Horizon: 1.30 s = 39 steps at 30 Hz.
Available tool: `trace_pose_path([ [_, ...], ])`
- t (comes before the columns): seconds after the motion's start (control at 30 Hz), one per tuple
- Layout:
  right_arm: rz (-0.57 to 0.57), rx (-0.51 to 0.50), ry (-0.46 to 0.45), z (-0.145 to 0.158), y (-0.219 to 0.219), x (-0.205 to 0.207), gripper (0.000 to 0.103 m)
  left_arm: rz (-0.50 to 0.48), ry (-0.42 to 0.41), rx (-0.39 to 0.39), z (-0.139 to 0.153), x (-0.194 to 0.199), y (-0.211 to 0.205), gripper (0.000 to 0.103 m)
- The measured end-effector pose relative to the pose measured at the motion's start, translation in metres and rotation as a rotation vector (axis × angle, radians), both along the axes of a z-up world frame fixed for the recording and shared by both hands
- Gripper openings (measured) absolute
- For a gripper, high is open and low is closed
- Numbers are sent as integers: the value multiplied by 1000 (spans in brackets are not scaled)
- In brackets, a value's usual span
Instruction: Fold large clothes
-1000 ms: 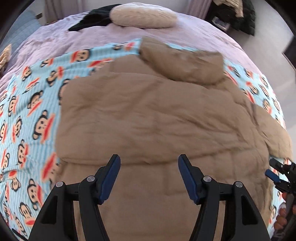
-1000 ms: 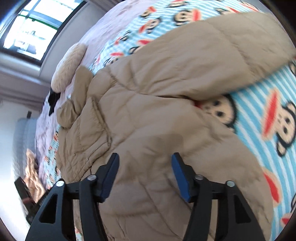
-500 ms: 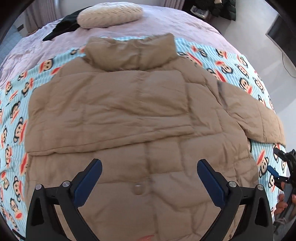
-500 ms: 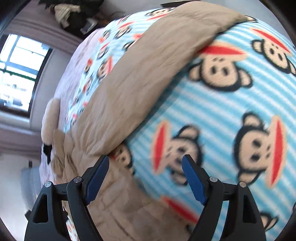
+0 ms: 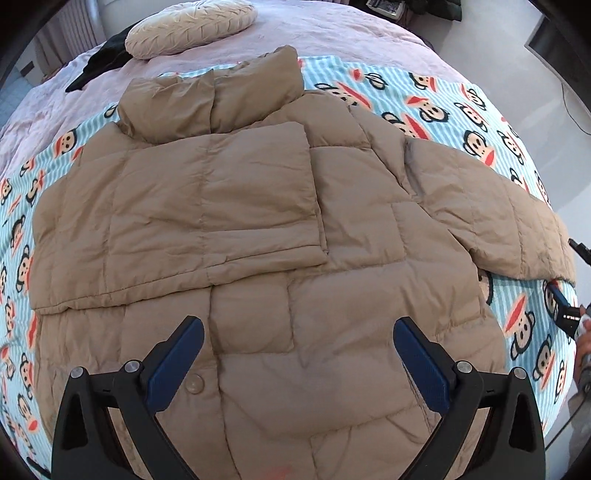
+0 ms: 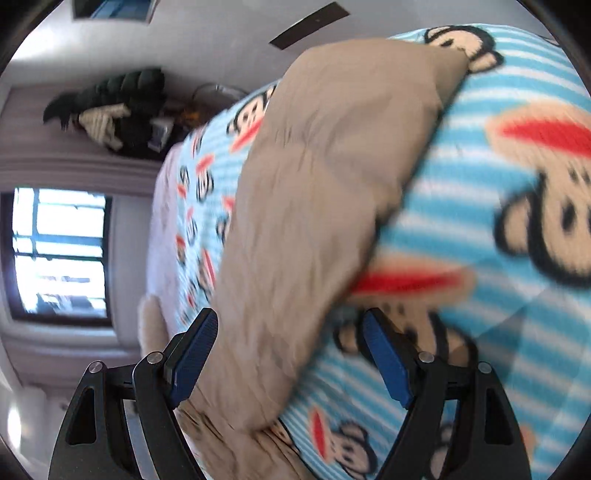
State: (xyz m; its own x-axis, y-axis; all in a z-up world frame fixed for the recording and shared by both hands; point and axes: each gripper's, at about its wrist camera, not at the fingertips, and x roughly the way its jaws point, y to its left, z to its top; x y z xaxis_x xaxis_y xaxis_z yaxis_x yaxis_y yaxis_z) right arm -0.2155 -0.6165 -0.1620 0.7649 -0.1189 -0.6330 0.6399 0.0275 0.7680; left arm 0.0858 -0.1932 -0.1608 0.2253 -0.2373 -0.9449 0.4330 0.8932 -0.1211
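Spread over a bed with a pale lilac cover [image 5: 332, 33] is a light-blue striped blanket [image 5: 436, 107] printed with monkey faces, and on that blanket lies a tan padded jacket [image 5: 332, 295], flat with its collar [image 5: 210, 99] toward the head of the bed. One sleeve [image 5: 207, 206] is folded across the chest, its cuff edge lying near the middle of the body; the other sleeve [image 5: 498, 214] stretches out sideways over the blanket toward the right edge of the left wrist view. A round cream cushion [image 5: 188, 26] and a dark garment [image 5: 99, 66] sit beyond the collar on the lilac cover. The left gripper [image 5: 297, 354] hangs over the lower part of the jacket with its jaws spread wide apart and nothing between the blue pads. The right gripper [image 6: 288, 347] is near the outstretched sleeve [image 6: 325, 206], its jaws apart with the sleeve's tan fabric showing between them; that view is blurred, and the pads do not appear to press on the cloth. Beyond the bed in the right wrist view are a bright window [image 6: 59, 251] and a heap of dark clothing [image 6: 122, 107]
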Motion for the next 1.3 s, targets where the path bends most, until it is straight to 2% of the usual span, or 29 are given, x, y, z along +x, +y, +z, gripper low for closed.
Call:
trace_pose_path([
  [0.13,-54,54,-79,-6,-23,5,84,8,51,-19,-6,2,1,103],
  [0.2,-98,115,-166,-12,-32,7,83,20,41,-18,-5,3,3,103],
  [0.27,-121,161,-210,-17,-33,11,75,27,37,-28,-3,4,4,103],
  [0.3,-120,190,-232,-20,-35,16,55,32,36,-31,-2,5,5,103],
  [0.33,-108,210,-244,-23,-36,21,24,35,34,-35,-2,6,6,103],
  [0.37,-99,223,-248,-25,-36,26,9,39,32,-37,0,8,7,103],
  [0.4,-94,219,-243,-24,-34,31,5,41,29,-37,1,9,8,103],
  [0.53,-9,117,-216,3,-26,56,5,46,-6,-40,9,14,17,103],
  [0.73,267,-132,-197,77,14,136,5,95,-59,-47,20,34,53,103],
  [0.83,438,-266,-181,111,60,189,5,135,-85,-45,23,46,80,103],
  [0.97,680,-448,-144,138,146,256,5,193,-104,-45,25,57,117,103],
  [1.03,777,-510,-121,137,190,274,5,209,-105,-49,23,59,131,103],
  [1.13,923,-548,-77,123,253,303,5,238,-111,-42,18,64,155,103],
  [1.3,1098,-564,93,63,331,331,5,288,-108,-44,7,73,187,103],
])
